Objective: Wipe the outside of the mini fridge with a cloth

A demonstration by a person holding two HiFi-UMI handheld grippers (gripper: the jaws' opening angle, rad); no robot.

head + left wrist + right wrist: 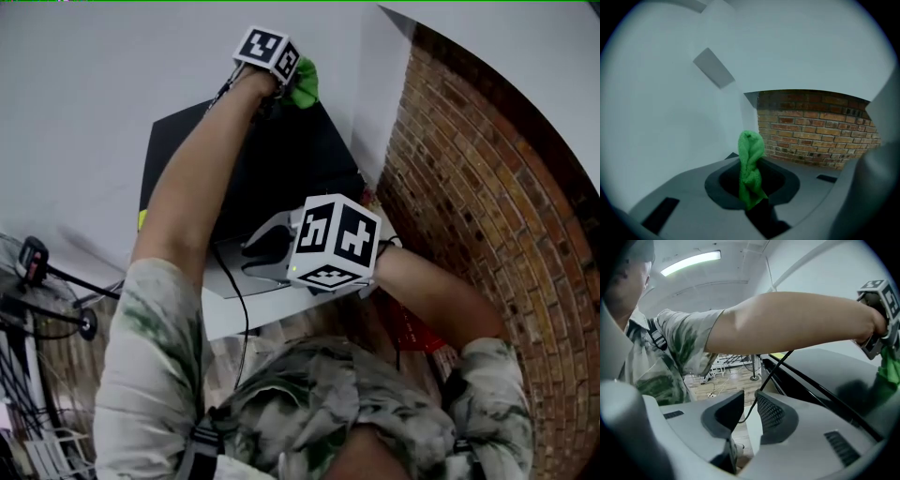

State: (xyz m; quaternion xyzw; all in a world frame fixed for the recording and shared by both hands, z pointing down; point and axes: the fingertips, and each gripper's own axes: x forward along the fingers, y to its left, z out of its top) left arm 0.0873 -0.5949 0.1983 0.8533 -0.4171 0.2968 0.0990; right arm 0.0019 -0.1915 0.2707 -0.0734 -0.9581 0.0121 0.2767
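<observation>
A white wall (112,75) fills the far side of your head view, and a brick wall (487,187) runs down the right. The black mini fridge (309,159) stands in the corner where they meet, seen from above, its dark top spreading under both of your hands. Your left arm (197,178) reaches right across that top to its far edge by the white wall. There your left gripper (750,185) has its jaws closed on the green cloth (751,154), which stands up bunched from between the pads, with its free end beside the marker cube (267,52). Whether the cloth touches the fridge top I cannot tell. Your right gripper (750,399) hangs nearer to you, at the fridge's near edge, with its jaws parted by a narrow gap and gripping nothing. Only a thin black cable (778,366) shows through that gap, beyond the pads
</observation>
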